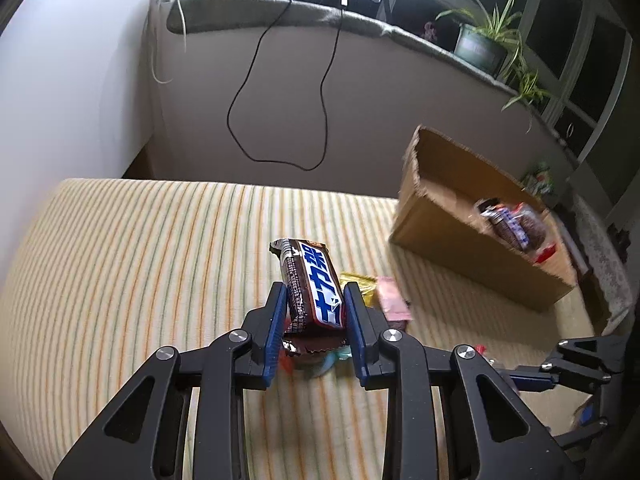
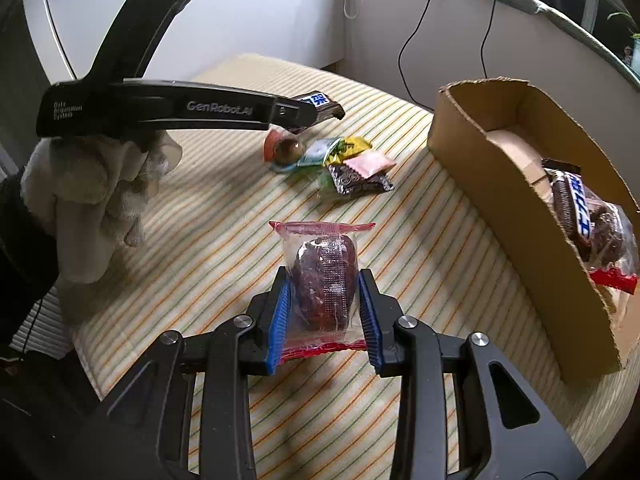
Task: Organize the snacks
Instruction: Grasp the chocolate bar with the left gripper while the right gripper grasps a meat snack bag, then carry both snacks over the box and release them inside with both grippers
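Note:
My left gripper (image 1: 314, 294) is shut on a brown chocolate bar with a blue and white label (image 1: 310, 280) and holds it above a small pile of snacks (image 1: 376, 292) on the striped cloth. My right gripper (image 2: 325, 284) is shut on a clear packet with red ends that holds a dark red fruit (image 2: 325, 276). It hangs above the cloth, left of the cardboard box (image 2: 500, 196). The box (image 1: 460, 248) holds another chocolate bar (image 2: 576, 200) and a clear red-edged packet (image 2: 608, 236). The left gripper's body (image 2: 176, 110) shows at the upper left of the right wrist view.
The snack pile (image 2: 344, 164) has a round brown sweet, yellow, pink, teal and dark wrappers. The striped cloth (image 1: 140, 260) covers the table. Behind it stands a grey ledge (image 1: 320, 16) with hanging black cables and potted plants (image 1: 484, 40).

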